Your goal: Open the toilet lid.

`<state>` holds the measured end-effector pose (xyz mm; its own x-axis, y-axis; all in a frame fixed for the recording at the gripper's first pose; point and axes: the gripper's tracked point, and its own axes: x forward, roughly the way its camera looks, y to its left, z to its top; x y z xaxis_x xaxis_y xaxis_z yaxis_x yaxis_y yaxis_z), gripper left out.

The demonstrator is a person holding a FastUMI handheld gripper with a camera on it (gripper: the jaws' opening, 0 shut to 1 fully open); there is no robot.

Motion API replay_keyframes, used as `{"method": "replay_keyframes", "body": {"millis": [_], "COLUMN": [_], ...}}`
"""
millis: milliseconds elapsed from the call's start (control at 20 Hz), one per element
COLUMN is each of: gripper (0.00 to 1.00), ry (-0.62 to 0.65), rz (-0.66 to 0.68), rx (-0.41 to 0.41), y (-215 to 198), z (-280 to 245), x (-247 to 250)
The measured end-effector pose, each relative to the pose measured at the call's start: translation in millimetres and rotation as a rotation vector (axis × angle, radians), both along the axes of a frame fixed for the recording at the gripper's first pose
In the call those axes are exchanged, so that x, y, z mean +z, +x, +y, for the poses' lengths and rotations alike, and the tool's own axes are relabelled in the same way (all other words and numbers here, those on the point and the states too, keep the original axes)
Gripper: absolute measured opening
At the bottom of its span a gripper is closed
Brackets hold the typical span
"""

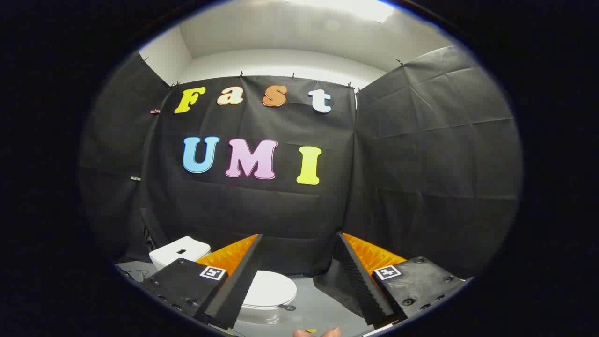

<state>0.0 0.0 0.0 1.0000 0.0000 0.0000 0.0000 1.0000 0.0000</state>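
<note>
A white toilet stands on the grey floor below and ahead of me, against the black cloth wall. Its lid (270, 289) lies flat and closed on the bowl, partly hidden behind my left finger (234, 281). The white tank (180, 252) sits to the left of the lid, with a dark opening on its top. A small dark tab (286, 307) sticks out at the lid's near right rim. My gripper (299, 239) is held well above the toilet, open, with nothing between its fingers.
Black cloth walls close in on the left, the back and the right. A fold of the cloth spreads over the grey floor (318, 309) to the right of the toilet. A person's fingertips (318, 333) show just below the gripper.
</note>
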Motion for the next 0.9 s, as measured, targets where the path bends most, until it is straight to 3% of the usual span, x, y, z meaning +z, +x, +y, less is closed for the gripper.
{"method": "replay_keyframes", "body": {"millis": [900], "gripper": [0.99], "ry": [0.011], "rz": [-0.003], "rx": [0.005], "y": [0.3], "z": [1.8], "x": [-3.7]}}
